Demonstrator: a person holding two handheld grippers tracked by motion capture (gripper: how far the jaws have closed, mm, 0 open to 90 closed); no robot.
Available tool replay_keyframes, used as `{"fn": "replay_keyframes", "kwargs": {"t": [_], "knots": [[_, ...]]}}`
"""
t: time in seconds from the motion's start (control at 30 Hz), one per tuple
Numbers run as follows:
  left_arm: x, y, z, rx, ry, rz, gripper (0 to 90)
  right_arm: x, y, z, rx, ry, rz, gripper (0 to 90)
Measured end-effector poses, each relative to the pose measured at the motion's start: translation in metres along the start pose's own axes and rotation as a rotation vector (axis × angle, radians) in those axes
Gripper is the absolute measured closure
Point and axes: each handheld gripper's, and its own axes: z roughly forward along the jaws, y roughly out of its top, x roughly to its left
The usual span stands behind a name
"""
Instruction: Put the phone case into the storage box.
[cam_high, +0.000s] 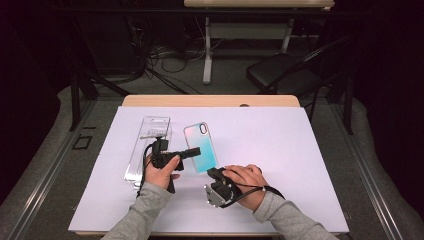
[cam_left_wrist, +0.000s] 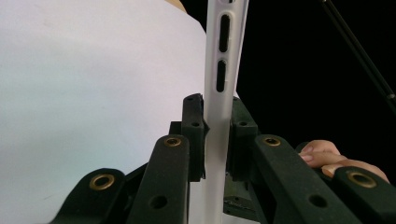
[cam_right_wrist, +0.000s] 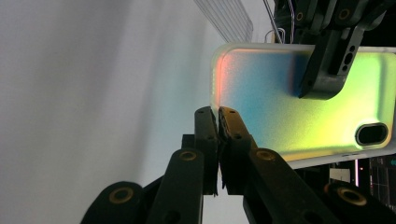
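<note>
While our left gripper (cam_high: 192, 152) clamps the case (cam_high: 201, 147) by its long edge, the case sits tilted just left of centre in the high view, over the white sheet (cam_high: 280, 150) on the counter (cam_high: 210, 100). From the left gripper view we see the pads pressed on both faces of the case's thin white side (cam_left_wrist: 219, 130), button slots above them. Our right gripper (cam_right_wrist: 218, 116) is closed, its tips meeting at the case's lower corner; we cannot tell whether they pinch it. Clear packaging (cam_high: 149, 147) lies at the left of the sheet.
</note>
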Motion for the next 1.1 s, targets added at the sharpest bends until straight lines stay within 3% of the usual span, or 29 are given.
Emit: {"fn": "replay_keyframes", "kwargs": {"t": [0.47, 0.8, 0.97, 1.1], "knots": [[0.001, -0.001, -0.001, -0.018, -0.014, -0.001, 81.6, -0.001, 0.001, 0.000, -0.002, -0.004, 0.001, 84.9], [0.002, -0.001, -0.006, -0.033, -0.015, 0.005, 81.6, -0.001, 0.004, -0.004, -0.009, -0.036, 0.015, 74.3], [0.000, 0.001, -0.012, -0.053, -0.008, 0.037, 81.6, -0.001, 0.007, -0.009, -0.020, -0.065, 0.024, 66.9], [-0.002, 0.002, -0.019, -0.082, 0.000, 0.074, 81.5, -0.003, 0.008, -0.013, -0.048, -0.075, 0.080, 59.4]]}}
